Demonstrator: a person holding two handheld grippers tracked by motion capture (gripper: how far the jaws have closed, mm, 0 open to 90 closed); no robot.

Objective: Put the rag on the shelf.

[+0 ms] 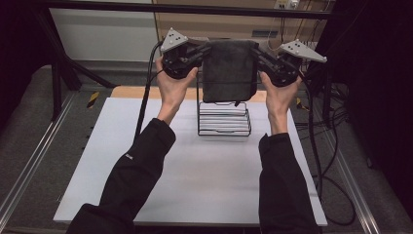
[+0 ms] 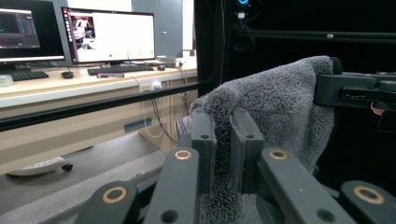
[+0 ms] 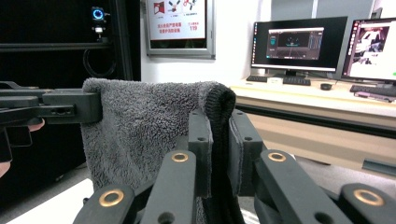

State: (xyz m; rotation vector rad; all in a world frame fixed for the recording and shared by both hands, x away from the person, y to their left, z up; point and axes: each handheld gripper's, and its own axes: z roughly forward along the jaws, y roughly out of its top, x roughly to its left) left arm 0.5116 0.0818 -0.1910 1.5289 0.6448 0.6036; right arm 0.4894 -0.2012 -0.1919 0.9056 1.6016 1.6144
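The wire rack [image 1: 224,119] stands directly under the hanging grey towel [image 1: 230,68] — it blocks the way straight down. The counter [image 1: 195,185] in front of the rack is free, also left and right of it, between the sleeves [image 1: 139,165].

Pretty standard lab corner: white desk [image 1: 195,185] on grey carpet floor [image 1: 24,126] inside a black metal frame [image 1: 185,8], with a long wooden bench [image 2: 84,84] of lit monitors [image 2: 108,35] and a red-and-white poster [image 3: 177,19] on the pale wall.
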